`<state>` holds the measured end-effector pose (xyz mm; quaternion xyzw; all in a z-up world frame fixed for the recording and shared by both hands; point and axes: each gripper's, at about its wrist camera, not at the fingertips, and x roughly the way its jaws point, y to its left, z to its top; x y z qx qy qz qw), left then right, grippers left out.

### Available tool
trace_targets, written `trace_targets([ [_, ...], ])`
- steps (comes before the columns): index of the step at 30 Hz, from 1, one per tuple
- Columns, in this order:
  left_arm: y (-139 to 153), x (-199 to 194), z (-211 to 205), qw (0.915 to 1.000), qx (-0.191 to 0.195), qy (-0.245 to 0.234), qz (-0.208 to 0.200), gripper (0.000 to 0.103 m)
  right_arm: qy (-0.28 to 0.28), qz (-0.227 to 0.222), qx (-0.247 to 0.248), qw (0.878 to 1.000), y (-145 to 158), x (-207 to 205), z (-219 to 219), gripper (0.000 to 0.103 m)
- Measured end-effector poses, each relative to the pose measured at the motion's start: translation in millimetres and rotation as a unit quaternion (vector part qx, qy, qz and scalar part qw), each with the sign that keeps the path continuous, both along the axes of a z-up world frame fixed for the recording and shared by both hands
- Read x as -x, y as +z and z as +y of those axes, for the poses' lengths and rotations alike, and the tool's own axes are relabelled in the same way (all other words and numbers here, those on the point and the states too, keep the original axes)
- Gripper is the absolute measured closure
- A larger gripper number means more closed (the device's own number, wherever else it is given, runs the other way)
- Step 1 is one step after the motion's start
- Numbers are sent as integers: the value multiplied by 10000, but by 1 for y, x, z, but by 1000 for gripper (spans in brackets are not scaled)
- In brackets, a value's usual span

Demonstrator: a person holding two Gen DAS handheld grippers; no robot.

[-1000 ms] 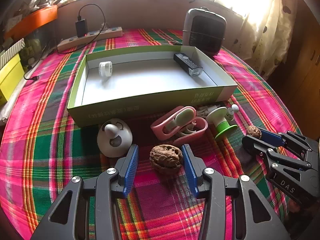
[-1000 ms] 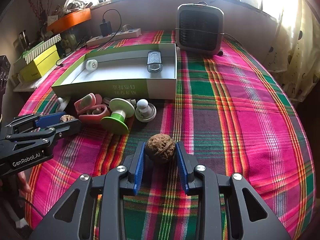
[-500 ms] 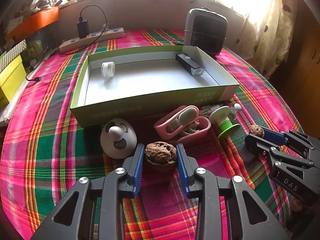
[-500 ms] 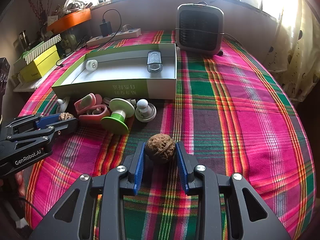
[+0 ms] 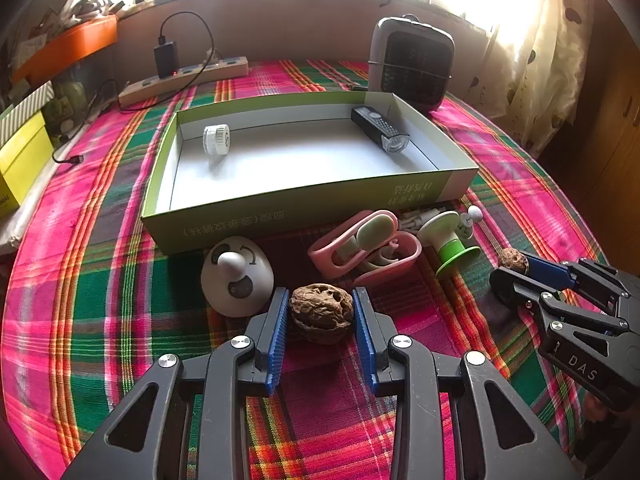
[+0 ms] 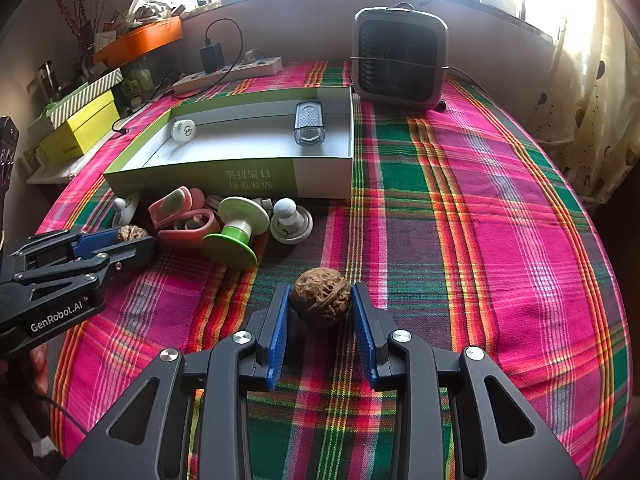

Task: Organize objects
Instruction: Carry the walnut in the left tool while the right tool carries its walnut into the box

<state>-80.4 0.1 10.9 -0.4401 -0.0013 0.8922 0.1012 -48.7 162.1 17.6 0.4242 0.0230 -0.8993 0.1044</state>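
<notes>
Walnuts, two brown wrinkled hard-shelled ones, are what both grippers have in hand; the left walnut (image 5: pixel 322 312) sits on the pink-and-green plaid tablecloth (image 5: pixel 100 300) between the blue ribbed pads of the left gripper (image 5: pixel 321 322), whose jaws have just been closing and now press on its two sides; the right walnut (image 6: pixel 321 295) lies further out on the cloth, clamped the same way in the right gripper (image 6: pixel 320 312).

Risk lies mainly in the shape; a round, knobbly shell gripped by flat pads near their tips could squirt forward or roll out as it is lifted, most likely if the squeeze is off-centre; the left walnut looks held near its widest part, which helps, though I cannot tell how firm the pinch is.

A dropped nut would roll on the cloth, perhaps toward the table's edge on the right side, where nothing stands in the way.

On the left, the white dome-shaped gadget with a knob (image 5: pixel 237 276) lies just beside the left jaw, and the pink plastic clip-shaped case (image 5: pixel 362 246) and the green-and-white spool-like piece (image 5: pixel 450 240) sit close ahead; a careless swing toward the open green-and-white cardboard box (image 5: pixel 280 216) could knock them.

That box has a raised near wall; a low carry could catch the nut on its rim; inside, the white round cap (image 5: pixel 216 140) and the black bicycle lamp (image 5: pixel 380 130) leave the middle floor free, so a release there seems safest.
</notes>
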Motion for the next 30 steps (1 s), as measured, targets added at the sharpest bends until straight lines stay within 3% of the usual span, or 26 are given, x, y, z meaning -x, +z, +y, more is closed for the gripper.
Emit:
trace_targets([
  [19, 26, -6, -6, 9996, -106, -63, 238, 74, 135, 238, 118, 9996, 24, 1, 0, 71],
  [30, 45, 11, -18, 9989, -139, 53, 445, 74, 330, 472, 242, 9980, 49, 27, -7, 71],
])
